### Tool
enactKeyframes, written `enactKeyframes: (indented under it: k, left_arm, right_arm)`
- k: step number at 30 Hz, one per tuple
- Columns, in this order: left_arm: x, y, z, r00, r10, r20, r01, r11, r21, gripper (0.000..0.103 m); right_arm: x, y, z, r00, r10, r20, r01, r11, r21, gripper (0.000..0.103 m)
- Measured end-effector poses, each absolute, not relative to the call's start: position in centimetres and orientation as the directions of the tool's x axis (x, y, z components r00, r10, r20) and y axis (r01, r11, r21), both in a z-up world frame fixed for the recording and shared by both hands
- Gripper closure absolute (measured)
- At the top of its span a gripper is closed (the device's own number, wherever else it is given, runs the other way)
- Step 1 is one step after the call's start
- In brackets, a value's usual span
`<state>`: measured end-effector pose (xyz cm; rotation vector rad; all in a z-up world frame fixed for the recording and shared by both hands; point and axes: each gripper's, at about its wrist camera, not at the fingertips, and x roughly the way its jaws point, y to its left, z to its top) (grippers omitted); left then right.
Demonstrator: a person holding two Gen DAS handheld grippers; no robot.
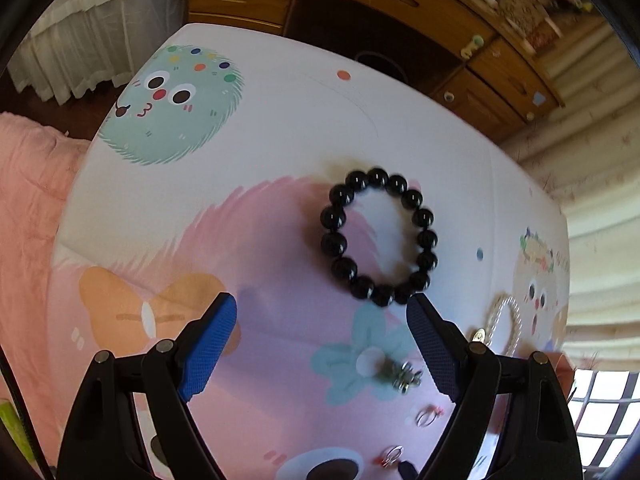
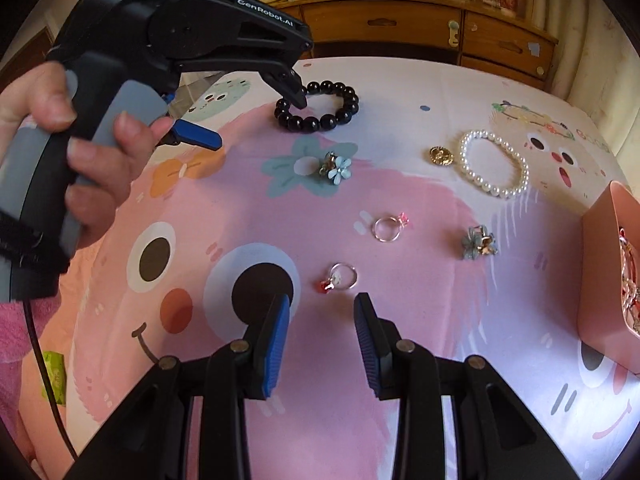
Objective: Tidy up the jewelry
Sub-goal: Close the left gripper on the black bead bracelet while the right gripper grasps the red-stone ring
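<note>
A cartoon-print sheet carries scattered jewelry; wooden drawers stand past its far edge. Both grippers, left and right, hang released, grasping nothing.

Black bead bracelet, pearl bracelet, rings

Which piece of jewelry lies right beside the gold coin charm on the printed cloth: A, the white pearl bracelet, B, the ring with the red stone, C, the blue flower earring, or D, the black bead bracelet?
A: in the right wrist view the gold coin charm lies right next to the white pearl bracelet; the others lie well apart.
</note>
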<state>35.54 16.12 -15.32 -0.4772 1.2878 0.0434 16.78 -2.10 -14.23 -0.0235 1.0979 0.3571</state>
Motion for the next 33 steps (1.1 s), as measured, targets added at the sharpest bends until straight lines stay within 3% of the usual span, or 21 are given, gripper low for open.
enactKeyframes:
  k: [11,14,16,18,20,25,33]
  left_arm:
    - [38.1,15.2,-16.1,0.295,-0.149,-0.944,-0.314,0.918,-0.243,0.018]
    - [38.3,14.7,-16.2,0.292,-0.107,-0.95,-0.299,0.934,-0.197,0.026]
    - [38.6,14.1,-16.1,0.289,-0.053,-0.956,-0.283,0.949,-0.138,0.04]
    - [38.8,13.8,-16.0,0.293,-0.016,-0.956,-0.266,0.959,-0.098,0.047]
    - [38.8,13.5,-16.0,0.295,0.016,-0.955,-0.254,0.965,-0.062,0.054]
    - [38.7,13.2,-15.6,0.312,0.039,-0.949,-0.214,0.976,-0.031,0.09]
    - [37.1,15.4,-15.5,0.327,-0.015,-0.945,-0.264,0.958,-0.107,0.09]
  right_arm:
    - [17.2,-1.2,-14.4,0.477,0.225,-0.849,-0.281,0.955,0.095,0.069]
    - [17.5,-1.0,-14.5,0.488,0.213,-0.847,-0.275,0.958,0.082,0.07]
    - [17.5,-0.8,-14.5,0.495,0.192,-0.848,-0.274,0.96,0.057,0.076]
    - [17.5,-0.6,-14.6,0.503,0.157,-0.85,-0.275,0.961,0.014,0.083]
    - [17.7,-0.8,-14.6,0.503,0.161,-0.849,-0.28,0.96,0.017,0.083]
    - [18.2,-1.3,-14.4,0.481,0.184,-0.857,-0.266,0.962,0.057,0.084]
    - [18.1,-2.0,-14.4,0.453,0.191,-0.871,-0.221,0.97,0.098,0.085]
